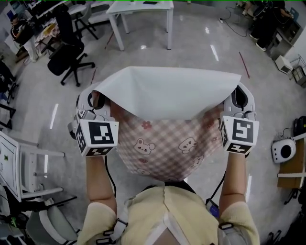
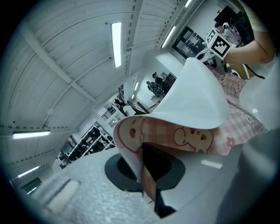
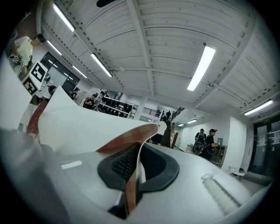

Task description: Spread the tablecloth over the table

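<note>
Left gripper (image 1: 92,104) and right gripper (image 1: 239,99) each clenched on one end of the bear-print tablecloth (image 1: 165,143). The cloth is held in the air between them, its long axis left-right. White table (image 1: 143,6) lies far ahead, about equally distant from both hands.

The glossy grey floor (image 1: 191,52) carried a white table (image 1: 139,6) at the far side and a black office chair (image 1: 67,60) far left.
</note>
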Available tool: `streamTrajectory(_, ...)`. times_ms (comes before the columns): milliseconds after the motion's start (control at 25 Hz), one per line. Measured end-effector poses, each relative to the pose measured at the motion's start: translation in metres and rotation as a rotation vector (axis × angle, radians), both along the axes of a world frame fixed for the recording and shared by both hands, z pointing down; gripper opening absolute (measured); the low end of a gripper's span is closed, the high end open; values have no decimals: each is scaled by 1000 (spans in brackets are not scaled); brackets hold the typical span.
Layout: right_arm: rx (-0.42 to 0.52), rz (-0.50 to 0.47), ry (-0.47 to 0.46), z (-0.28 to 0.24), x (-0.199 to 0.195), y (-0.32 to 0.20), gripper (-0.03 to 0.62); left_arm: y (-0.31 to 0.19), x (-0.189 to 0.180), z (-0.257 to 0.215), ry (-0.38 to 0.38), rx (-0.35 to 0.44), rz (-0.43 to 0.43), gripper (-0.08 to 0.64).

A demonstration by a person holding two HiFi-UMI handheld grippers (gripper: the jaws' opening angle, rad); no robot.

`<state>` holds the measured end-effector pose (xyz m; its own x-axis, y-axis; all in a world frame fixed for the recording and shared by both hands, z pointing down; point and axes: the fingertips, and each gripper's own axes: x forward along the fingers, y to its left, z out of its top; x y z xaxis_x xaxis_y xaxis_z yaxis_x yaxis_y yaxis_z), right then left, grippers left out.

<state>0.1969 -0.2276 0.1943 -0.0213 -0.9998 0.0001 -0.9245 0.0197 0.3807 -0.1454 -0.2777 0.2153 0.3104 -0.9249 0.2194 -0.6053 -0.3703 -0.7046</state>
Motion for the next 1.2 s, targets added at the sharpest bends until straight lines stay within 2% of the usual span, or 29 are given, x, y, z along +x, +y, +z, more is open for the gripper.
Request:
streamTrajectory(520,-92,-51,13,50,39,-113,12,-107,40,39,-64,-77,-30,6)
streamTrajectory(960,-179,-21,38,113,47,-169,14,-172,52,105,-108,-192,-3,6)
streamTrajectory(1200,-223,-1,70,141,49,-192,15,-206,57,146,-103,-257,27,6)
